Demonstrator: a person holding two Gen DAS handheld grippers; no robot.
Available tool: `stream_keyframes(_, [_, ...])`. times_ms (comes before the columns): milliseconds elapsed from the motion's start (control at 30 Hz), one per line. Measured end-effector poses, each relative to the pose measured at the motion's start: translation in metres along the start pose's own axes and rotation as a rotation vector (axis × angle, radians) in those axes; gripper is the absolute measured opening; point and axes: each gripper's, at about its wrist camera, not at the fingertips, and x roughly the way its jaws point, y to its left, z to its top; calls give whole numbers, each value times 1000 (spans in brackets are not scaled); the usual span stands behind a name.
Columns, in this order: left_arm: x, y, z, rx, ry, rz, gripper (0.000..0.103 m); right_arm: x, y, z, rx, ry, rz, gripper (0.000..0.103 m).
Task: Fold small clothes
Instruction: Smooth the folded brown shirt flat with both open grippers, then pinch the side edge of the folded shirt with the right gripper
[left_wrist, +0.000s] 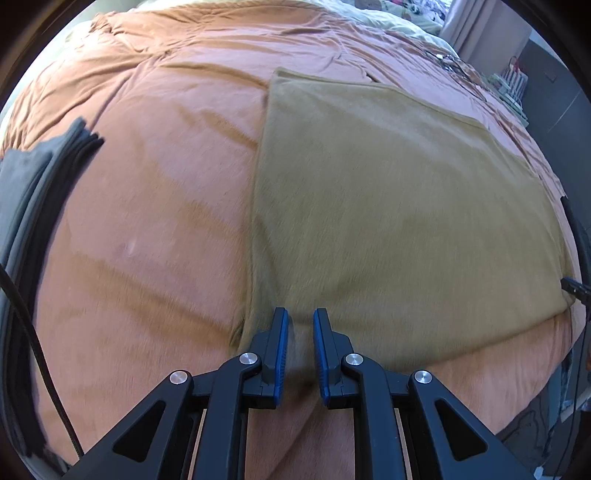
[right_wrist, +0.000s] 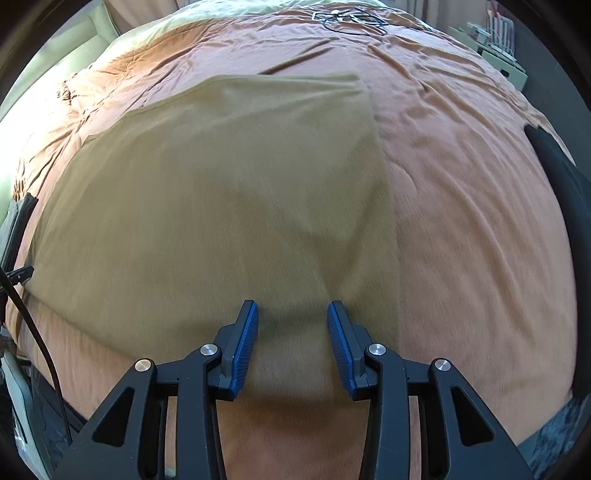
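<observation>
The olive-tan cloth (left_wrist: 388, 206) is lying flat on the orange bedspread (left_wrist: 147, 206), stretching ahead of both tongs. The left tongs (left_wrist: 300, 321) are narrowly parted over its near left corner. The right tongs (right_wrist: 292, 314) are spreading wide above its near right edge.

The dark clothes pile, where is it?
In the left wrist view, the pile sits at the far left edge on the orange bedspread, left of the tan cloth.

My left tool (left_wrist: 300, 325) has matt black plastic arms, ribbed blue pads (left_wrist: 282, 350) that look rubbery, and shiny metal rivets (left_wrist: 248, 358); my right tool (right_wrist: 291, 317) is the same. The khaki garment (left_wrist: 388, 206) is soft, matt knit cloth, smooth-faced. The orange bed cover (left_wrist: 147, 177) is matt, creased fabric. The dark folded clothes (left_wrist: 33, 192) look like dull cotton.
</observation>
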Motion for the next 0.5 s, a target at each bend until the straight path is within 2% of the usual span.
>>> stream_keyframes(333, [-20,22,-24,-84,-15,-31,17,-30,-25,-35,75,-25,26,37])
stream_keyframes(467, [-37,38,-28,-147,-62,-45,17,-47,-36,-44,117,-64,47,37])
stream_keyframes(500, [-40,41,-29,-164,-69,-54,21,-53,-39,-48,136,-79,67,37])
